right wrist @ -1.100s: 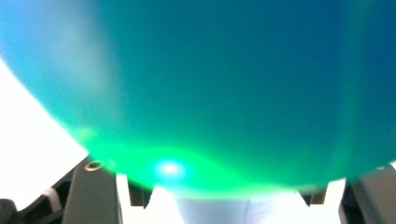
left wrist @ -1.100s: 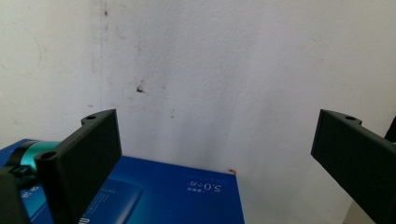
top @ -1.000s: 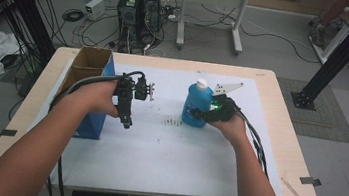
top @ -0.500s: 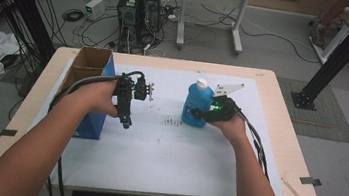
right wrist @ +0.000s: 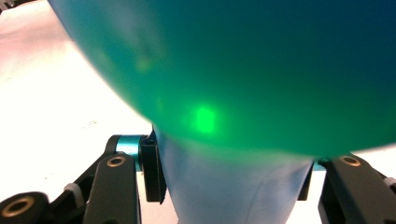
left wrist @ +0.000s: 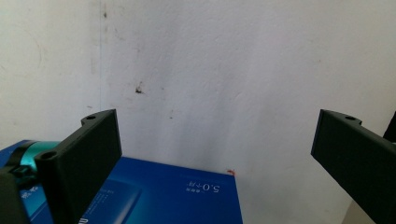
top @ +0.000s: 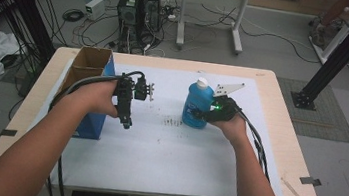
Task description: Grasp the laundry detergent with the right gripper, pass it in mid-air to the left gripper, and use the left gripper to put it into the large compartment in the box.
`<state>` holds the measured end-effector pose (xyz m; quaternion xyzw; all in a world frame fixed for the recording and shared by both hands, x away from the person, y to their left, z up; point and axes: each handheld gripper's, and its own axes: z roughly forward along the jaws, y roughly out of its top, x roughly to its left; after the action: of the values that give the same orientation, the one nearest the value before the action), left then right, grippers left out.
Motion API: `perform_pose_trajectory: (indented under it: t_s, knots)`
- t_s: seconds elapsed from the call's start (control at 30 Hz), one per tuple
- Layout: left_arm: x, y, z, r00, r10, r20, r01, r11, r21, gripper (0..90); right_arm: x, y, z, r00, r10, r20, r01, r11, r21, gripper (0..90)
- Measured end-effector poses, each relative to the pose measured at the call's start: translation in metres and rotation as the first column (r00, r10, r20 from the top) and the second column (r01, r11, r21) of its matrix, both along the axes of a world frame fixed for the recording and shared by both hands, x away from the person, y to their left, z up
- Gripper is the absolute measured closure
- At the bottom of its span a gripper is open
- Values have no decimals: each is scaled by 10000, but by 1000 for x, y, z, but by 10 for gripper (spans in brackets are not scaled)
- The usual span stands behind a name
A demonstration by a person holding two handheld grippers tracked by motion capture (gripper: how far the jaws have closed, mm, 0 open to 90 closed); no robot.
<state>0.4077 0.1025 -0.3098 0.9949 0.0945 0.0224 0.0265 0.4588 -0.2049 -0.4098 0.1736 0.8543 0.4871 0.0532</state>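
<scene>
Bottle (top: 196, 108) gripped by right gripper (top: 204, 116), fingers closed on its sides, upright mid-worktop (top: 162, 177); left gripper (top: 126, 121) fingers wide apart, empty, beside blue box (top: 90, 123); probably early, goal unclear.

motion: none visible across the last 1 s | left gripper (top: 126, 117): held the same pose | right gripper (top: 199, 115): kept its clamp on the blue bottle (top: 195, 108)

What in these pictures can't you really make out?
- Blue bottle label: too small in the high view, blurred in the right gripper view.
- Inside of the cardboard box: hidden by its own walls, high view.
- Blue carton print: cut off by the bottom edge, left gripper view.
</scene>
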Motion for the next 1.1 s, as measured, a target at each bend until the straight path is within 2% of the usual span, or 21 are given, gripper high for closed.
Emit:
perform_pose_trajectory:
  t_s: [0.17,0.37,0.57,0.73,0.83,1.1]
  knots:
    - [-3,-2,8,9999,-68,123,70,9999,-121,16,-8,0,13,9995,174,251,-176,9998,86,446]
    - [-12,-7,23,9991,-306,282,314,9991,-291,16,-25,-1,32,9969,587,531,-586,9983,-18,446]
    - [-26,-16,36,9963,-768,394,780,9965,-303,16,-46,1,46,9916,1040,770,-1031,9945,-157,445]
    - [-38,-23,42,9935,-1010,534,1028,9941,-333,16,-62,4,46,9883,1304,795,-1284,9913,-297,445]
    - [-45,-26,44,9911,-1218,534,1234,9920,-278,16,-73,7,41,9869,1452,704,-1443,9894,-180,445]
    - [-62,-29,48,9876,-1533,342,1546,9872,-395,17,-101,27,31,9719,2256,669,-2245,9742,-239,446]
